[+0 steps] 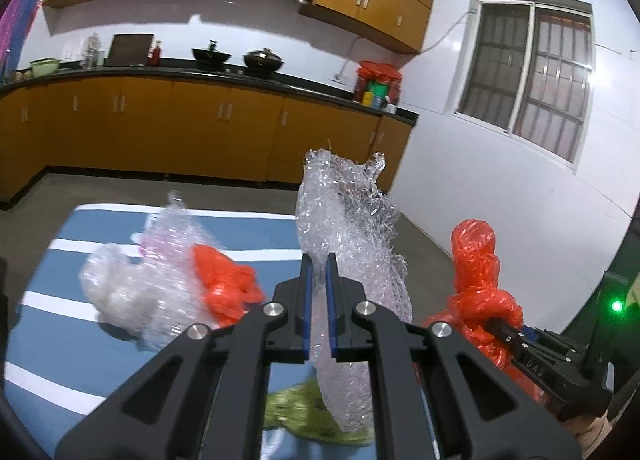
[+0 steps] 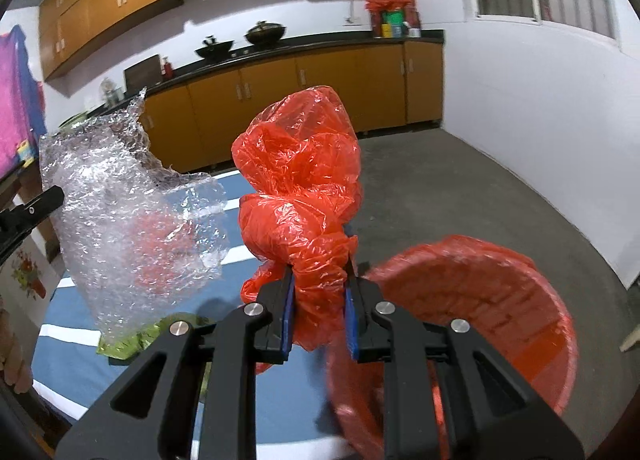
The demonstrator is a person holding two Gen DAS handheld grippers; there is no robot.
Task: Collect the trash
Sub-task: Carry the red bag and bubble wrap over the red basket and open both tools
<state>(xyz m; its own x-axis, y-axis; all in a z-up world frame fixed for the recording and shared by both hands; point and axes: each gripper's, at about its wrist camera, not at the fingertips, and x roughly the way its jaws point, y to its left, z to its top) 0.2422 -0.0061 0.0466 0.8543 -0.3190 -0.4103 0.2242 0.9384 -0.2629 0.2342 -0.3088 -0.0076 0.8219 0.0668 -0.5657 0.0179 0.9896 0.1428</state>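
My left gripper (image 1: 319, 260) is shut on a crumpled sheet of clear bubble wrap (image 1: 352, 244) and holds it up above the blue striped table (image 1: 80, 340); the wrap also shows in the right wrist view (image 2: 132, 212). My right gripper (image 2: 320, 280) is shut on a knotted red plastic bag (image 2: 300, 188), held in the air beside a red basket (image 2: 500, 300); this bag also shows in the left wrist view (image 1: 476, 276). More clear plastic (image 1: 136, 280), another red bag (image 1: 228, 284) and a green wrapper (image 1: 304, 412) lie on the table.
The red basket stands low at the right, by the table's edge. Orange kitchen cabinets (image 1: 180, 120) with a black counter run along the far wall. A barred window (image 1: 532, 72) is in the white wall at right. Grey floor lies between.
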